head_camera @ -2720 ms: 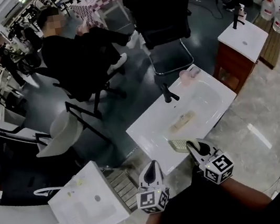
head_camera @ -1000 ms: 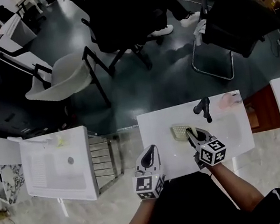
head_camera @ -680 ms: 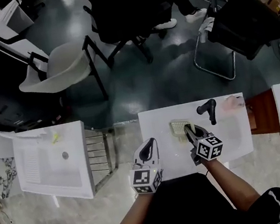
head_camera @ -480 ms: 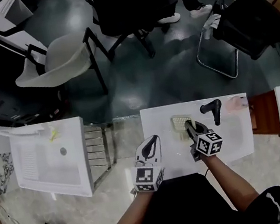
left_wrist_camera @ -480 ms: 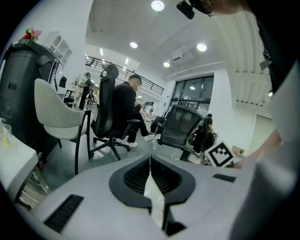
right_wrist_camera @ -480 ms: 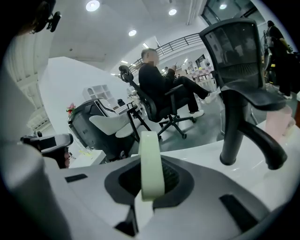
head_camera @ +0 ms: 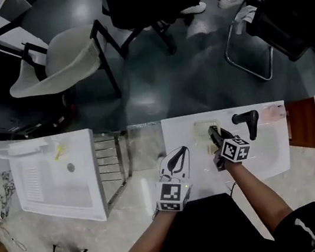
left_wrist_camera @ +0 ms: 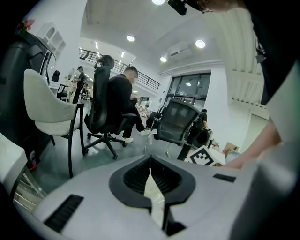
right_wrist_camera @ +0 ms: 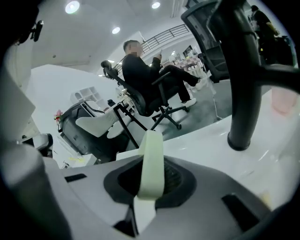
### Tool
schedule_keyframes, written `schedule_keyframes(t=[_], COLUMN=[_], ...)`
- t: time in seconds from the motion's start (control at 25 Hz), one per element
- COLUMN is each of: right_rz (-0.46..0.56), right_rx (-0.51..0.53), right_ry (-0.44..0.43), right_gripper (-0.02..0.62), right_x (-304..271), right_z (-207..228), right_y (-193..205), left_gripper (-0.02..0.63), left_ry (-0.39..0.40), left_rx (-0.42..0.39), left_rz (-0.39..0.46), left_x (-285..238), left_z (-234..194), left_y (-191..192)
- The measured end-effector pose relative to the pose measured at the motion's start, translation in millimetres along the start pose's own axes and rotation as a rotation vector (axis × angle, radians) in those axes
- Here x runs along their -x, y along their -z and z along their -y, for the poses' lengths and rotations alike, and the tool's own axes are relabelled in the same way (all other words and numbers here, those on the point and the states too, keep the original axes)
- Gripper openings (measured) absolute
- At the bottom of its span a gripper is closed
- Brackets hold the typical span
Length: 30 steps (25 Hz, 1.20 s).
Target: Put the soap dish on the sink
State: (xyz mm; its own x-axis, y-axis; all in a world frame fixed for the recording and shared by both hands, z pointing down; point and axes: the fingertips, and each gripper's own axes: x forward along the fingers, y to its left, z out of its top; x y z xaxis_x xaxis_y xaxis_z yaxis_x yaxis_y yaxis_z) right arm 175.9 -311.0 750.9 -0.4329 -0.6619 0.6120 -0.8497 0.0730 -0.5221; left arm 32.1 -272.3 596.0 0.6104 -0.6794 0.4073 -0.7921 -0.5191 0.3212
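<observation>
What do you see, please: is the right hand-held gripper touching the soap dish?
Touching: right gripper view shows soap dish pinched in the hand-held gripper's opening jaws.

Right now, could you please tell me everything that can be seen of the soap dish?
The soap dish is a small, pale yellow-green tray, plastic by its look, with a faint grid on its face. It lies over the back of the white sink, left of the black tap. Its near edge is between the jaws of the right gripper, which are opening; the right gripper view shows it edge-on there. Whether it rests on the sink cannot be told.
</observation>
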Motion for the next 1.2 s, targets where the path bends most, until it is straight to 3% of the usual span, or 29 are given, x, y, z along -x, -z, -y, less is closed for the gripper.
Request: schedule_keyframes(t=[0.4, 0.8, 1.04, 1.2], right_rz=[0.015, -0.085, -0.134, -0.130], right_rx=[0.010, 0.192, 0.329, 0.348], right_ry=[0.041, 0.192, 0.261, 0.275], right_gripper=[0.103, 0.224, 0.215, 0.215], right_x=[-21, -34, -36, -39], right_z=[15, 39, 42, 41], right_y=[0, 10, 13, 13], left_gripper=[0.012, 0.012, 0.012, 0.012], left_ry=[0.023, 0.015, -0.003, -0.007], left_rx=[-0.004, 0.000, 0.002, 0.005], left_rz=[-0.037, -0.055, -0.054, -0.058], left_x=[-4, 9, 15, 20], left_z=[4, -2, 2, 8], left_y=[15, 27, 30, 36])
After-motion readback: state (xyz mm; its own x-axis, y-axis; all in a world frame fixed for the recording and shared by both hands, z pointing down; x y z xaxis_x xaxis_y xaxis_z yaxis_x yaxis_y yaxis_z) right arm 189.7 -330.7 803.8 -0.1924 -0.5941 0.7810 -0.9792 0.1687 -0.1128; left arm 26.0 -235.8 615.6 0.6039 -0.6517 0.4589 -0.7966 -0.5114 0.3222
